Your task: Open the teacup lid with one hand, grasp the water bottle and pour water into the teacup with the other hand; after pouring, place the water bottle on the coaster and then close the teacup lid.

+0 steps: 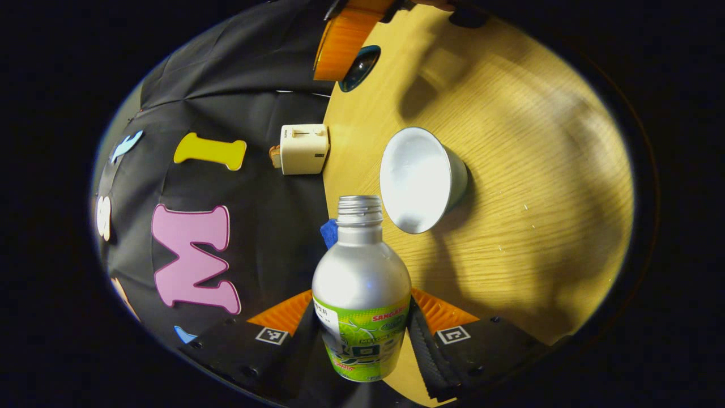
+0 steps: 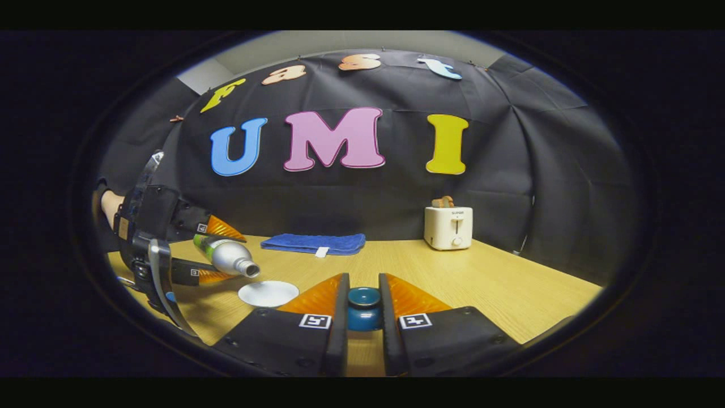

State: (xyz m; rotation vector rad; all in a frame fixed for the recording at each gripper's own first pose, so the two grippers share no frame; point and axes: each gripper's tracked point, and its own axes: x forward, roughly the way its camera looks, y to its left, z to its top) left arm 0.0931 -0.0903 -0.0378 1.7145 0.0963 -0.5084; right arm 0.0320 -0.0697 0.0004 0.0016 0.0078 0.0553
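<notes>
Left gripper view: our left gripper point(image 1: 362, 328) pinches the uncapped water bottle point(image 1: 361, 294), tipped toward the open teacup point(image 1: 422, 180) on the table point(image 1: 538, 170). Right gripper view: our right gripper point(image 2: 363, 309) clamps the teacup lid point(image 2: 363, 309); toaster point(image 2: 449, 226) and blue cloth point(image 2: 314, 242) behind.

silver bottle point(image 1: 361, 294) uncapped, tilted toward open white teacup point(image 1: 422, 179); blue lid point(image 2: 363, 307) raised.

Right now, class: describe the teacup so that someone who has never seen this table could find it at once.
Start at the wooden table in front of the black cloth wall. Near its middle, just ahead of the tilted silver water bottle held in the left tongs, stands the teacup. It is the open, lidless cup with a plain white inside, unlike the boxy cream toaster at the table's back edge.
</notes>
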